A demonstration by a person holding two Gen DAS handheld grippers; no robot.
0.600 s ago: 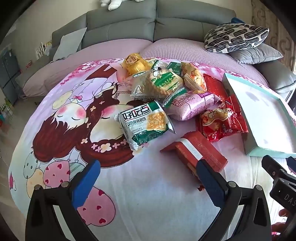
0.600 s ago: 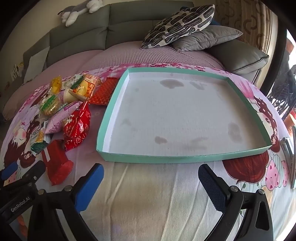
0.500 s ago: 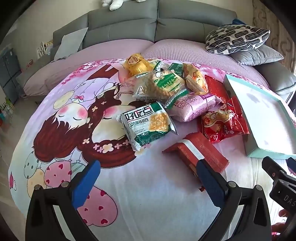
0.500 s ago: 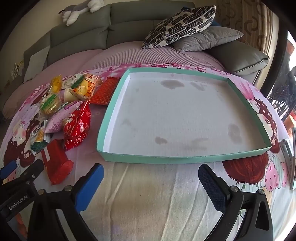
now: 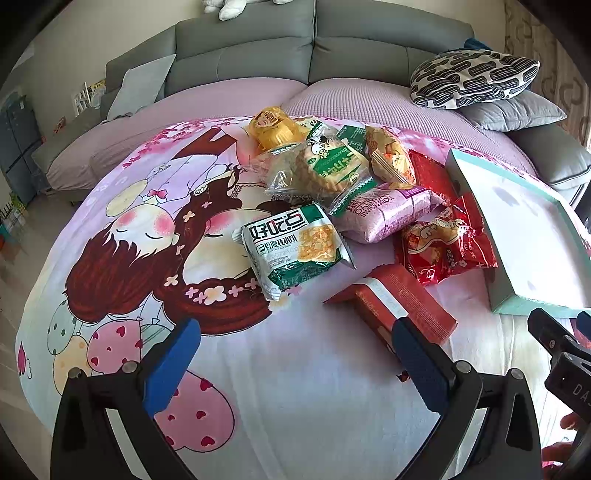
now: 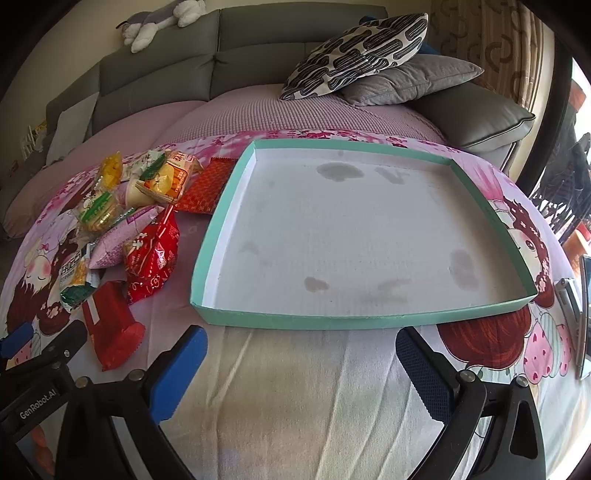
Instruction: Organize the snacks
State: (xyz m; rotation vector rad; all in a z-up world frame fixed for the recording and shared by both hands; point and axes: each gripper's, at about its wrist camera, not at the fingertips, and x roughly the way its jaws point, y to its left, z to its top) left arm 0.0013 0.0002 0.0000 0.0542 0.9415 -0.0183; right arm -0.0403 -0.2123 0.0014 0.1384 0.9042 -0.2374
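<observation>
Several snack packets lie piled on a cartoon-print bedsheet. Nearest in the left wrist view are a red box (image 5: 399, 306) and a green-and-white biscuit pack (image 5: 295, 247), then a pink swiss-roll bag (image 5: 384, 214) and a red packet (image 5: 443, 247). My left gripper (image 5: 295, 354) hangs open above the sheet just in front of the red box, with nothing between its fingers. A shallow teal tray (image 6: 295, 321) with a stained white floor lies empty in the right wrist view. Short of the tray's near rim, my right gripper (image 6: 299, 362) is open and empty.
A grey sofa (image 5: 258, 48) runs behind, with a patterned cushion (image 6: 354, 51) and a grey pillow (image 6: 413, 81) at the right. A plush toy (image 6: 162, 22) sits on the sofa back. The other gripper's body (image 5: 561, 350) shows at the right edge.
The left view has slid slightly, so the snacks sit a little lower and nearer in frame. The right gripper and tray look unchanged. Both grippers stay open.
</observation>
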